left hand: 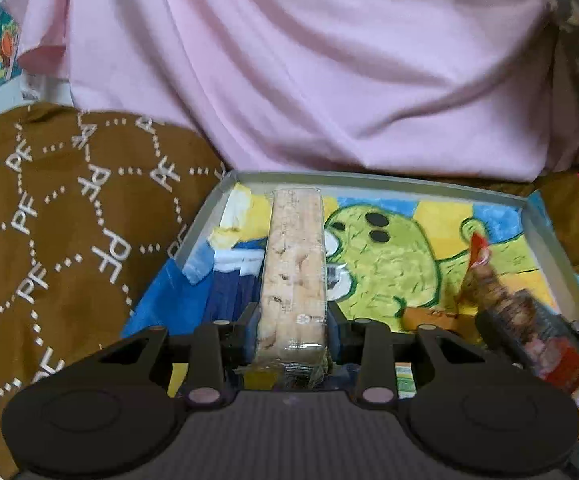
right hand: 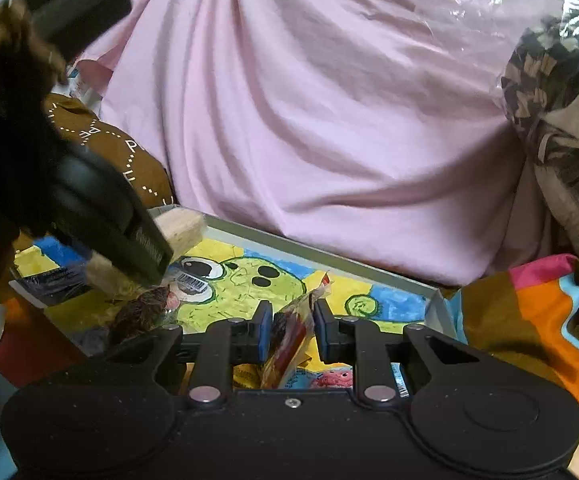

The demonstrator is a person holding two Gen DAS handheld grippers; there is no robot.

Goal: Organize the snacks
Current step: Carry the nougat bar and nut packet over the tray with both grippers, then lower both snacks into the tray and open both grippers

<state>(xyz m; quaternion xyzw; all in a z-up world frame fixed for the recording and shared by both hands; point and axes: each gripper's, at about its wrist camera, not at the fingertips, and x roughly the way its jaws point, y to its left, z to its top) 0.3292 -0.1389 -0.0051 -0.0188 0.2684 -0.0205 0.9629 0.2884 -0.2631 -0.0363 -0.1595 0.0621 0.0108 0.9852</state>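
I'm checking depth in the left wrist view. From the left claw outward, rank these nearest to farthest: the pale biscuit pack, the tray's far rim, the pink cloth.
1. Pale biscuit pack: clamped in the left claw, centre.
2. Tray's far rim: beyond the pack's tip.
3. Pink cloth: behind the tray, filling the top.

A pink cloth hangs in broad folds across the background. To its left lies a brown fabric printed with white dotted hexagons and letters. At the right, a bright orange, pink and blue cloth sits below a patterned bundle wrapped in clear plastic.
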